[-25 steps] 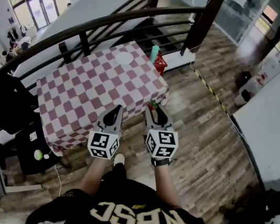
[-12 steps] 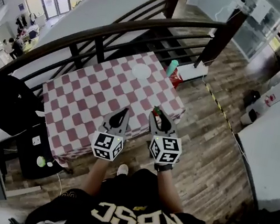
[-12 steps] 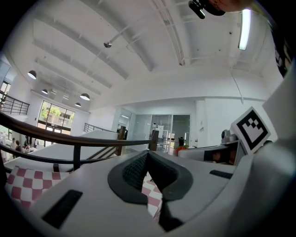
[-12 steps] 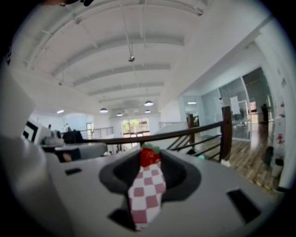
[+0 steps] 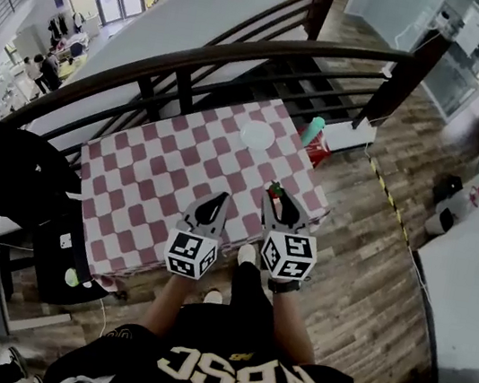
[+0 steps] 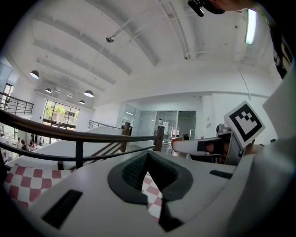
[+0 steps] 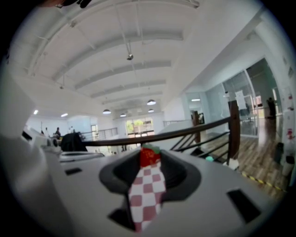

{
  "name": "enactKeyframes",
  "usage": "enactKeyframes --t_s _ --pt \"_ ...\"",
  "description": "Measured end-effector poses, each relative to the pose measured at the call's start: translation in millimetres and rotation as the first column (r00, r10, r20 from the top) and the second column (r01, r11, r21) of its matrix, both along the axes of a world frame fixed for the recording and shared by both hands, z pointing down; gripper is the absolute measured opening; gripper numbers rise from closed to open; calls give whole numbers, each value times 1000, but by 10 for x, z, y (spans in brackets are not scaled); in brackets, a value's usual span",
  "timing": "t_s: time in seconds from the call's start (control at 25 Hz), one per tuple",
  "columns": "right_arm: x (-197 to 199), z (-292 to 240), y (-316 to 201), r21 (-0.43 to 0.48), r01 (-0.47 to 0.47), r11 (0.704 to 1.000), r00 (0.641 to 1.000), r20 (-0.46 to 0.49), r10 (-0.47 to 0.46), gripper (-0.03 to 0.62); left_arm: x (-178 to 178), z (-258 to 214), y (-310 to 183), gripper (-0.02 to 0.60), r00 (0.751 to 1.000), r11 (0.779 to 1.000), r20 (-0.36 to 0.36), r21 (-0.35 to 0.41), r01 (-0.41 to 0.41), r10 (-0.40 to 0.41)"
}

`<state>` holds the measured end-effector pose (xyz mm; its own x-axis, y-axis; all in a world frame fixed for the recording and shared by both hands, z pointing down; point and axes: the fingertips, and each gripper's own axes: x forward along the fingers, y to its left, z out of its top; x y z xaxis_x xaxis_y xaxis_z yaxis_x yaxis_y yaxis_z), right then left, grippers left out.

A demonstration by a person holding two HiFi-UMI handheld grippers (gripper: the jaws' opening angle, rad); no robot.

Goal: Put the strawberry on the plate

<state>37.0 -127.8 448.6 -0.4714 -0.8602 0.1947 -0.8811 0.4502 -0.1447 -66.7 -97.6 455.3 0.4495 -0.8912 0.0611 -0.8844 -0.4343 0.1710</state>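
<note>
Nearer the table [image 5: 150, 182] now, right gripper [image 5: 277, 194] grasps the strawberry [image 7: 149, 157], left gripper [image 5: 218, 202] clenched.

Table with red-white checked cloth [image 5: 168, 183], close against dark curved railing [image 5: 198, 56]. Teal bottle [image 5: 313, 131] by far right corner, red box [image 5: 323, 151] beside it. Black coat [image 5: 15, 176] heaped left of table. Wood-plank floor [image 5: 370, 281], yellow-black tape stripe [image 5: 390, 200].

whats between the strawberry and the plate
Only bare checkered tablecloth lies between the strawberry and the plate, as the head view shows.
</note>
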Motion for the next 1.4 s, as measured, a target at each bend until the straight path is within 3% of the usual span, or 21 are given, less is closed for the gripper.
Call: enactKeyframes --t_s 0.16,0.48,0.72,0.96,1.4 --pt "30 -35 -425 12 33 999 999 22 -34 143 97 -44 -448 9 1000 1000 16 6 11 -11" --pt "456 -223 -1543 48 40 998 999 25 -41 143 584 -313 -1504 9 1000 998 18 56 -17 16" --pt "579 -226 -2102 36 58 998 997 56 -60 143 663 -315 -1932 9 999 999 36 51 16 -18" --pt "368 25 -2385 -20 138 990 988 70 -136 143 519 -142 -2249 9 996 997 49 5 71 -71" --pt "408 668 -2641 -179 211 961 977 6 -214 143 229 569 -2475 9 996 981 87 -188 50 -34"
